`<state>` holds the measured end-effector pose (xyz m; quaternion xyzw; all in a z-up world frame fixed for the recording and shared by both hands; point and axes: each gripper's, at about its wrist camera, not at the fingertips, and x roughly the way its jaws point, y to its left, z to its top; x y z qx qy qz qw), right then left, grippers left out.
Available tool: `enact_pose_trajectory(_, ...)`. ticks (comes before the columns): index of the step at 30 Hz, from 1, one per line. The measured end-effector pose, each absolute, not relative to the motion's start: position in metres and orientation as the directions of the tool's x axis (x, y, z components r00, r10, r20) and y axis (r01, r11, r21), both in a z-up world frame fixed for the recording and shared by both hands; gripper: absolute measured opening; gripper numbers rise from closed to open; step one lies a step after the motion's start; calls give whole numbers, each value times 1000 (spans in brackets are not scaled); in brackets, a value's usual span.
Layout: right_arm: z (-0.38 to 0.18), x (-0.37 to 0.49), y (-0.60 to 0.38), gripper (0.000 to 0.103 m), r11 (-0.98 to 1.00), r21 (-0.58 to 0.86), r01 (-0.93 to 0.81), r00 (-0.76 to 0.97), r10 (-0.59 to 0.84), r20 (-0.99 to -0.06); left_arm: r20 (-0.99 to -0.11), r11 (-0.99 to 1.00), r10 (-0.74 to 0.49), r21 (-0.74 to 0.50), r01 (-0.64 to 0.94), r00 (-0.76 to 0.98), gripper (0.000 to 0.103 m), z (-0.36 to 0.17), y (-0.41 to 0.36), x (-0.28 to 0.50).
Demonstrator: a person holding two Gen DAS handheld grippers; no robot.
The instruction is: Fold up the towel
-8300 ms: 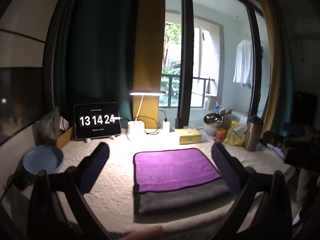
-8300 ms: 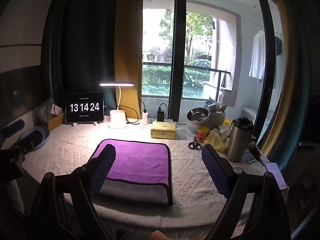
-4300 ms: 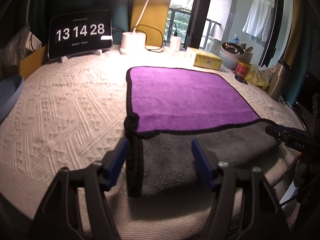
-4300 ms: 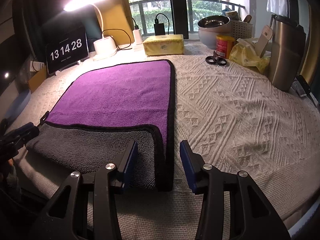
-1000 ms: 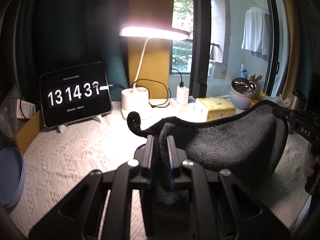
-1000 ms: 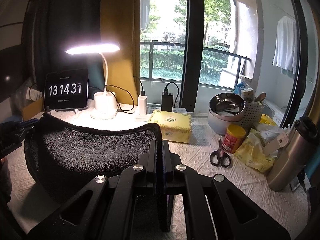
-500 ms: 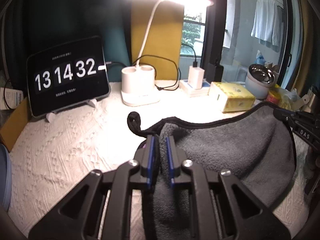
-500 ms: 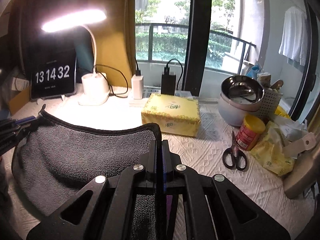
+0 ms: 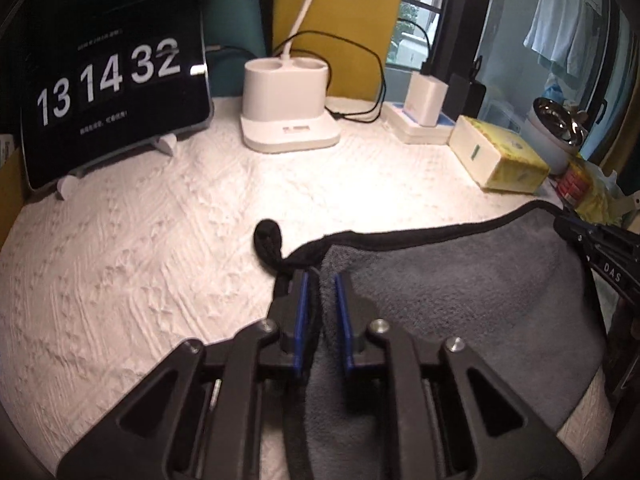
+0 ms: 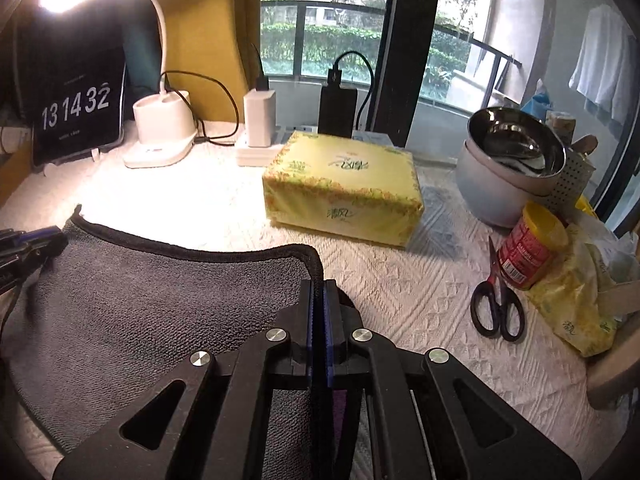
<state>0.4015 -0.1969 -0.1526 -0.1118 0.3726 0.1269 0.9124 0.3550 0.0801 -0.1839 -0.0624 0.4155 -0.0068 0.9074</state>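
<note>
In the left wrist view, the left gripper [image 9: 321, 280] reached forward low over the white textured tablecloth [image 9: 132, 248], its blue pads pinched on a bunched corner of the towel [image 9: 460, 292]. A small black hanging loop [image 9: 269, 242] stuck up just beyond the fingertips. The towel showed its grey side, edged in black binding, and stretched rightward in a shallow sag to the right gripper [image 9: 568, 226], which held the far corner at the frame's right edge. Beyond stood a tablet clock [image 9: 108, 92], a white lamp base [image 9: 290, 120] and a yellow tissue pack [image 9: 500, 156].

In the right wrist view, the right gripper [image 10: 319, 284] pointed forward with its blue pads pressed together on the towel's [image 10: 152, 296] black-bound corner. A sliver of purple showed between the arms below the pads. The grey face spread left across the tablecloth [image 10: 400, 280] to the left gripper [image 10: 54, 236], which gripped the opposite corner. Scissors [image 10: 496, 300], a red can [image 10: 528, 248] and a steel bowl [image 10: 516, 148] lay to the right, apart from the towel.
</note>
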Motion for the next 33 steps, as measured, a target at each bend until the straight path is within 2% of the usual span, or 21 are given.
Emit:
enact_pose_trajectory(6,-158,409,-203,7,954,-69,-291,661,148,-736,-770,993,-58,-112,-45,635,25,-182,80,356)
enact_pose_trajectory(7,-157,409,-204,9,956,-66,-285,661,146,-736,-772,993,-46,-106,-57,634,31,-180,80,355)
enact_pose_trajectory(8,-156,408,-206,14,960,-66,-272,664,137,-735,-771,993,-32,-97,-69,636,42,-179,82,354)
enact_pose_trajectory(11,-150,403,-211,34,966,-49,-253,674,140,-726,-754,991,-6,-90,-94,657,68,-171,87,347)
enact_pose_trajectory(15,-141,394,-213,46,971,-45,-236,689,135,-712,-735,988,3,-103,-115,678,72,-160,93,335)
enact_pose_trajectory(19,-131,379,-215,47,971,-39,-236,701,142,-699,-729,984,5,-118,-133,685,83,-153,97,322)
enact_pose_trajectory(23,-122,364,-217,48,972,-32,-234,712,149,-687,-718,983,-2,-130,-132,696,89,-145,94,306)
enact_pose_trajectory(33,-93,310,-220,50,968,-22,-250,752,180,-634,-656,982,-18,-154,-110,754,91,-112,79,250)
